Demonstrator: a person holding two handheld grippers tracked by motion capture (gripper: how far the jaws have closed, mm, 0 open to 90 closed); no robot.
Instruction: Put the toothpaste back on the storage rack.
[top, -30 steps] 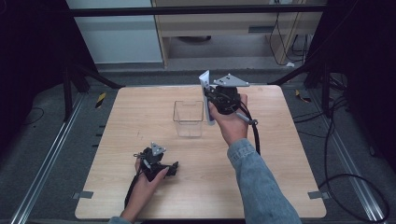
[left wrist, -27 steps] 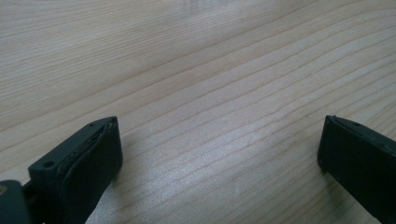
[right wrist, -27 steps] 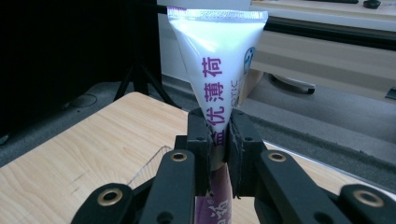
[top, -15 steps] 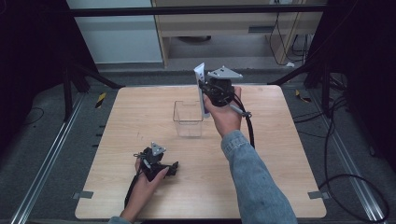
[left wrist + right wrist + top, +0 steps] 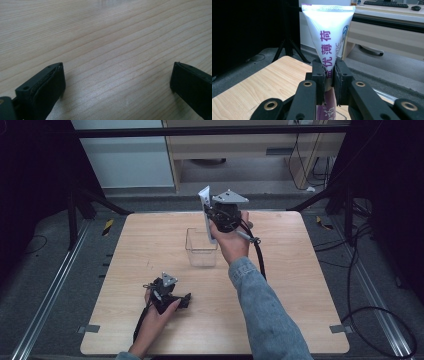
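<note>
Wooden desk (image 5: pixel 300 285) lying under everything. Clear box (image 5: pixel 201 247) standing near desk middle, open side up. Right tool (image 5: pixel 329 75) squeezing tight on white tube (image 5: pixel 329 32), holding it in air just beside box, over its right edge. Tube standing almost straight up, long way up-down, flat sealed end pointing up, purple writing running along it. Left tool (image 5: pixel 117 82) resting low on desk near front, jaws standing wide apart, nothing between.
</note>
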